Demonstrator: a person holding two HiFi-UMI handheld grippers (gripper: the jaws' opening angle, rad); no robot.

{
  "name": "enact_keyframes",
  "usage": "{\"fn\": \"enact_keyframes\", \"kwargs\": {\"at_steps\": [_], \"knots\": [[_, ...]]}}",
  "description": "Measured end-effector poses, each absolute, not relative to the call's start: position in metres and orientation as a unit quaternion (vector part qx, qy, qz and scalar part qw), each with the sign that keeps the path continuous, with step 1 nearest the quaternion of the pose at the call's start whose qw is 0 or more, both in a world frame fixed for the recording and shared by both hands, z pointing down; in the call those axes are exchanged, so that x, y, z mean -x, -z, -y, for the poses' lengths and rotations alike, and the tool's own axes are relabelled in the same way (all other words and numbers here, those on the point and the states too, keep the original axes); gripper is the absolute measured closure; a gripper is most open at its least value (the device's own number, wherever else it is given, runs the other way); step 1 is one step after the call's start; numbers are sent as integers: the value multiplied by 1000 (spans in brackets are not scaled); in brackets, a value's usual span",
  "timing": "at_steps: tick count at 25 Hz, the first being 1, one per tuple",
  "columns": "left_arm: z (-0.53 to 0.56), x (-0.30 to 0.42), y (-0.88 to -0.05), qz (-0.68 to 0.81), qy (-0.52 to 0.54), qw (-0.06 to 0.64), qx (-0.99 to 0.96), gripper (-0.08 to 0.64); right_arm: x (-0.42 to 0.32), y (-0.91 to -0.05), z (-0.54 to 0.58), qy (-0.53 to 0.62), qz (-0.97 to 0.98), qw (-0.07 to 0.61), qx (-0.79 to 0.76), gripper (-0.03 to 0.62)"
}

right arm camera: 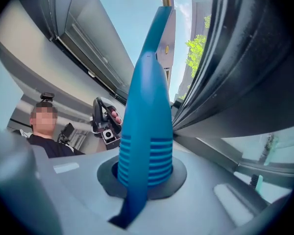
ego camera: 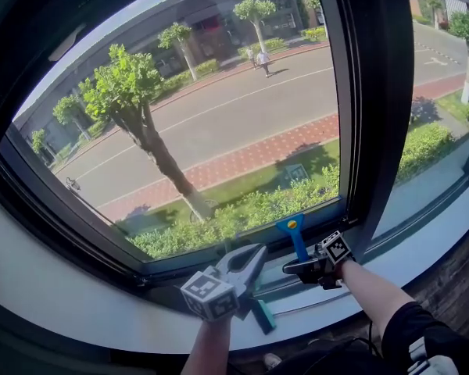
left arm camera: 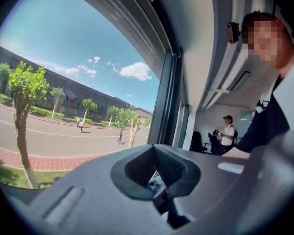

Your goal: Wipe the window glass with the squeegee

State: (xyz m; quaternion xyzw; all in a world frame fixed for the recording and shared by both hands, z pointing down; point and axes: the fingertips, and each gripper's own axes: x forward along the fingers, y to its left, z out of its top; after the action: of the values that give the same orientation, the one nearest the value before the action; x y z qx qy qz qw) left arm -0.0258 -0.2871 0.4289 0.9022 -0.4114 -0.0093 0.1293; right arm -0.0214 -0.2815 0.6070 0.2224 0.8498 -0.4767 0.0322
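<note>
The blue squeegee (ego camera: 293, 237) stands upright at the bottom right corner of the big window glass (ego camera: 219, 108), its tip over the lower frame. My right gripper (ego camera: 309, 268) is shut on its ribbed handle (right arm camera: 147, 151), which rises and narrows between the jaws (right arm camera: 147, 175) toward the pane. The blade shows only edge-on at the top. My left gripper (ego camera: 242, 266) hovers just left of it above the sill. In the left gripper view its jaws (left arm camera: 159, 180) meet with nothing held between them.
A thick dark mullion (ego camera: 375, 92) stands directly right of the squeegee, with a second pane (ego camera: 445, 92) beyond it. The white sill (ego camera: 78, 303) runs below the frame. A teal piece (ego camera: 262, 316) hangs under the left gripper. People stand in the room behind (left arm camera: 229, 133).
</note>
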Motion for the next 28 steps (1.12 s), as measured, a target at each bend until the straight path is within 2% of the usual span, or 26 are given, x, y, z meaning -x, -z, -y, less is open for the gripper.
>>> {"fn": "enact_keyframes", "kwargs": {"at_steps": [6,15,24,28], "knots": [[286,26,-433,423,7,120,-898,558,15,-602,280,425,-876,19,-226,588],[276,55,-419,420,29,104,-901,558,35,-548,287,345,-912,3,-220,588],[272,95,-386,408,42,70,-910,558,75,-417,288,212,-948,-1,-236,588],[267,112,-345,405,44,45,-912,558,96,-336,282,156,-957,9,-245,588]]}}
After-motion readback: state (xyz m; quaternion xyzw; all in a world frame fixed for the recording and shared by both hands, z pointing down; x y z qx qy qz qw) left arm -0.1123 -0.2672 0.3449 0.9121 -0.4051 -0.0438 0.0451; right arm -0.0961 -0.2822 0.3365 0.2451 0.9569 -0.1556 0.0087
